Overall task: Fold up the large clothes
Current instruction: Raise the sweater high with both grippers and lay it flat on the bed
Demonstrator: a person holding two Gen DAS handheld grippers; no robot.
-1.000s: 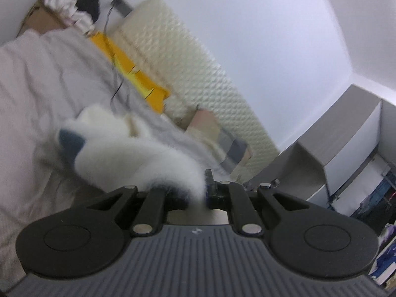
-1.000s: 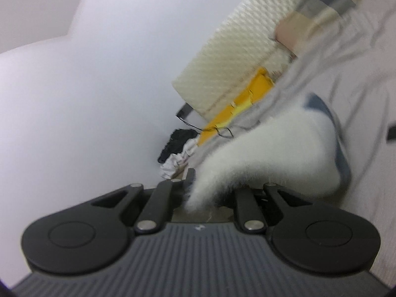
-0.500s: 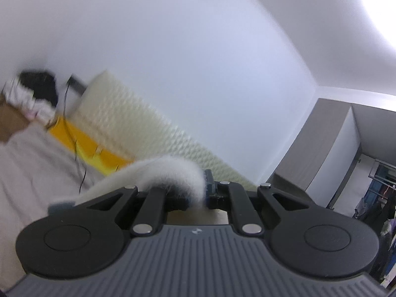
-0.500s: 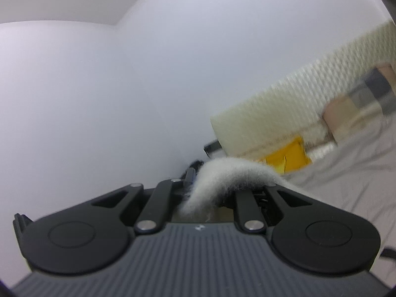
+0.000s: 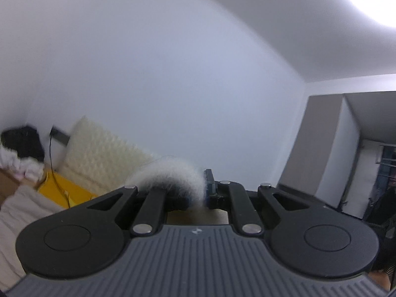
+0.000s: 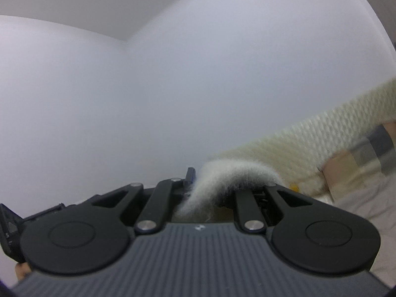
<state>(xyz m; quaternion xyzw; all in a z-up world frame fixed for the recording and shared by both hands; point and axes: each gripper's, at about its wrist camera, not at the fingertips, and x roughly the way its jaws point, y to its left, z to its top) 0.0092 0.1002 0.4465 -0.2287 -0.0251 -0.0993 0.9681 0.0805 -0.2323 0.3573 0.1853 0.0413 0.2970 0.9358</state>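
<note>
A white fluffy garment (image 5: 170,175) is pinched in my left gripper (image 5: 198,193), which is shut on it and raised high, tilted up toward the wall. The cloth curls over the left finger and drops out of sight below. My right gripper (image 6: 210,193) is shut on another part of the same fluffy garment (image 6: 235,175), also lifted and pointing up at the wall. Most of the garment hangs hidden beneath both grippers.
The bed with a grey sheet (image 5: 22,205) lies low at the left. A cream quilted headboard (image 5: 99,158) and a yellow item (image 5: 61,188) stand by the wall. A patterned pillow (image 6: 358,158) lies at the right. A grey wardrobe (image 5: 329,148) stands at the right.
Both grippers have lifted and tilted upward with the garment still held. The bed has dropped low in both views and the garment's body has gone out of sight below.
</note>
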